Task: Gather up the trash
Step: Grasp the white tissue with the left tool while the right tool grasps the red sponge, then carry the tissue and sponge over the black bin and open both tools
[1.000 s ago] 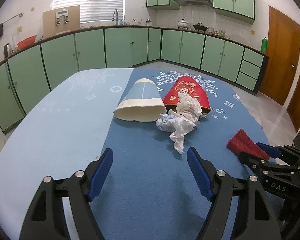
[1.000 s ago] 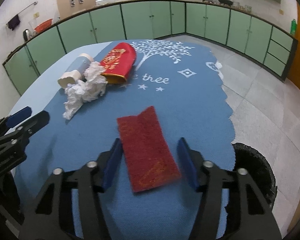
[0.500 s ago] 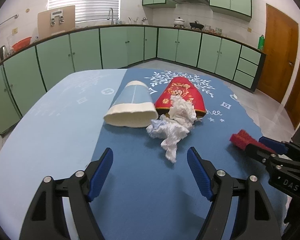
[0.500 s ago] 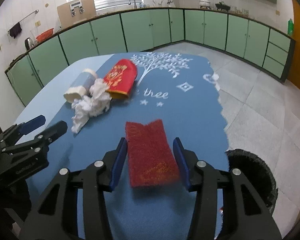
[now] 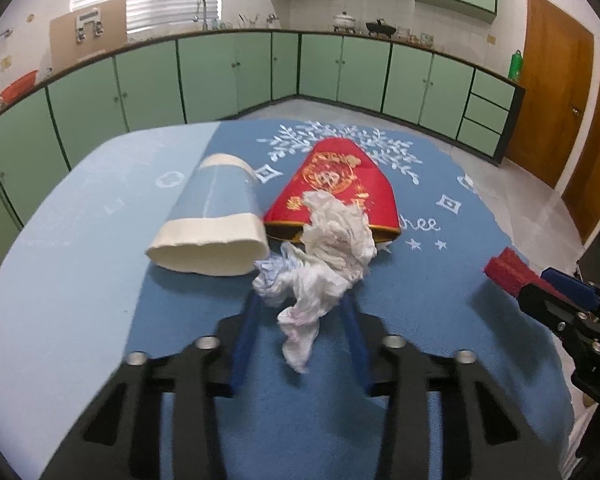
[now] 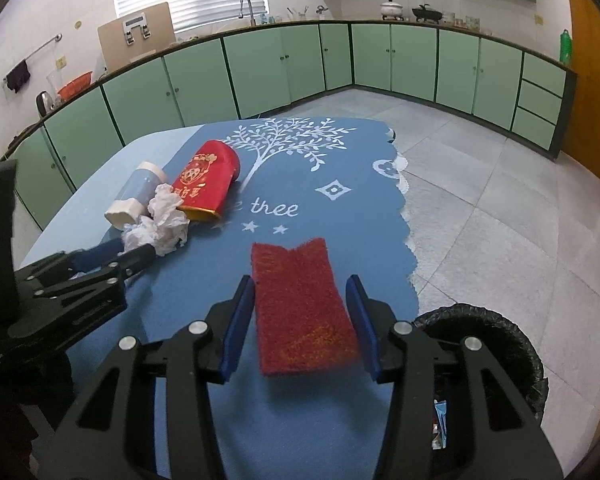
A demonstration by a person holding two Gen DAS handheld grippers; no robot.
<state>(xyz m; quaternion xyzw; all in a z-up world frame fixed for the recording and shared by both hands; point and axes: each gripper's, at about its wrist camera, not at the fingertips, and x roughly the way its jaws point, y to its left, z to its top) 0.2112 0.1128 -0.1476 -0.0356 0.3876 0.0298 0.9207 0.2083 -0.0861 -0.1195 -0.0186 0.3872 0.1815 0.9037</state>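
A crumpled white tissue (image 5: 320, 264) lies on the blue tablecloth (image 5: 80, 288) in front of two tipped cups, a pale blue one (image 5: 212, 220) and a red one with gold print (image 5: 336, 184). My left gripper (image 5: 300, 304) straddles the tissue. Its jaws are closing, its tips are at the wad's sides, and the wad keeps its shape. The right wrist view shows the same gripper (image 6: 128, 254) at the tissue (image 6: 164, 228). My right gripper (image 6: 300, 284) is shut on a red fuzzy pad (image 6: 300, 304), held just above the cloth. That gripper (image 5: 540, 286) and the pad (image 5: 504, 270) also appear at the right of the left wrist view.
A black-lined trash bin (image 6: 512, 332) stands on the tiled floor right of the table, below my right gripper, with a wrapper inside. The cloth's scalloped right edge (image 6: 406, 236) runs close to the pad. Green cabinets ring the room.
My left gripper has moved forward to the tissue and its jaws have narrowed around it. The right gripper closed slightly onto the red pad and lifted it a little.
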